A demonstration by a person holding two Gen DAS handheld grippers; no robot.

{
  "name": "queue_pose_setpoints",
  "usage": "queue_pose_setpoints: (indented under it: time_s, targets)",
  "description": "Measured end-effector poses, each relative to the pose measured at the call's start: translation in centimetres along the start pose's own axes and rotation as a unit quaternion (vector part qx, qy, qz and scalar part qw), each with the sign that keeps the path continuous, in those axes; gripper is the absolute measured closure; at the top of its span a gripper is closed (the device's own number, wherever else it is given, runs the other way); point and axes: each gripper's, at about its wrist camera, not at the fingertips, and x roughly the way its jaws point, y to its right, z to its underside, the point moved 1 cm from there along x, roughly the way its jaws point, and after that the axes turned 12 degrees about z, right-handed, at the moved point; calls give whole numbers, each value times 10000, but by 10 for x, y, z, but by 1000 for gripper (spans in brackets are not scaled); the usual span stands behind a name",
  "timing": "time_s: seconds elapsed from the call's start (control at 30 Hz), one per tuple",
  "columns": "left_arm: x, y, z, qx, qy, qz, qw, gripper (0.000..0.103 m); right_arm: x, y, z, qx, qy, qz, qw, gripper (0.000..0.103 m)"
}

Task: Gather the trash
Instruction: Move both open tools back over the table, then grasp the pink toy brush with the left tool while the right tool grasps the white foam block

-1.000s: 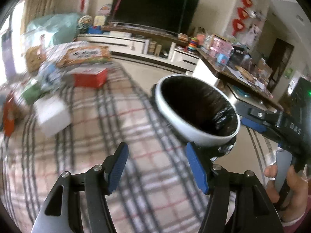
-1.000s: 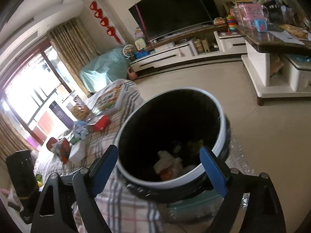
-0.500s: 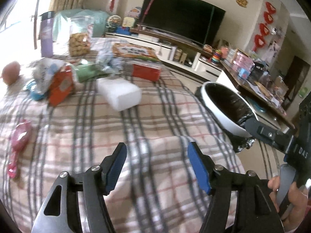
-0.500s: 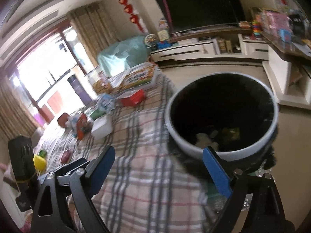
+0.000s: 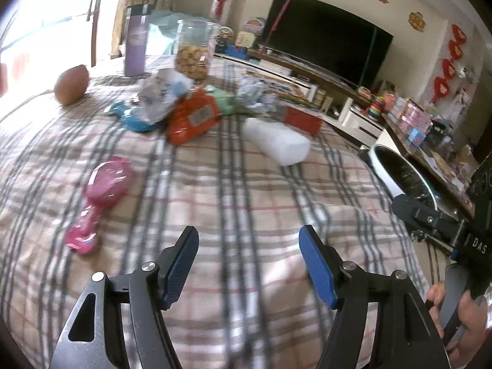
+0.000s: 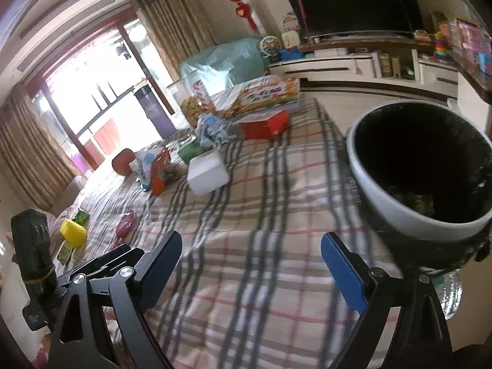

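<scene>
Left gripper: the black left gripper with blue pads (image 5: 247,258) sat at the bottom of the left wrist view. Its jaws stood apart, with only the cloth showing between them.
Right gripper: the black right gripper with blue pads (image 6: 249,266) sat at the bottom of the right wrist view. Its jaws were wide apart and held nothing.
Hand: a hand (image 5: 458,313) showed in the lower right corner of the left wrist view, holding the other gripper's handle.
Cloth: a checked cloth with grey and red stripes (image 5: 246,190) filled the middle of both views.
Trash bin: a round white bin with a black bag inside (image 6: 421,169) was at the right edge of the right wrist view, beside the cloth. Some scraps lay deep inside it.
Trash pile: a crumpled orange snack bag (image 5: 193,117) lay in the upper middle of the left wrist view. A crumpled white and blue wrapper (image 5: 163,95) was touching it on its left.
White box: a white foam box (image 5: 276,144) lay just right of the orange bag.
Pink brush: a pink plastic hairbrush (image 5: 98,203) lay alone at the left of the left wrist view.
Red box: a flat red box (image 6: 266,124) lay in the upper middle of the right wrist view.
Jar: a clear jar of cookies (image 5: 193,50) stood at the top of the left wrist view.
</scene>
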Motion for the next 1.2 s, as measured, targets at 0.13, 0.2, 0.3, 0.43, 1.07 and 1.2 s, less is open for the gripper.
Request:
queue_pose_setpoints:
  time_s: [0.13, 0.2, 0.3, 0.43, 1.07, 1.2]
  targets:
    - [-12, -16, 3, -143, 71, -145, 9998, 36, 11, -18, 1, -142, -85, -76, 9998, 10]
    - [-15, -23, 3, -216, 94, -196, 9995, 36, 16, -27, 1, -237, -120, -115, 9996, 10]
    - [-20, -35, 2, -347, 140, -291, 9989, 36, 22, -37, 1, -346, -161, -162, 9991, 10]
    - [-24, -48, -1, -417, 165, -451, 9980, 35, 31, -47, -2, -437, -169, -190, 9987, 10]
    - [3, -98, -28, -599, -104, -1129, 9917, 36, 79, -69, -38, -878, -187, -11, 9960, 10]
    - [12, -99, -31, -504, -169, -1147, 9920, 37, 93, -73, -44, -956, -240, 10, 9951, 10]
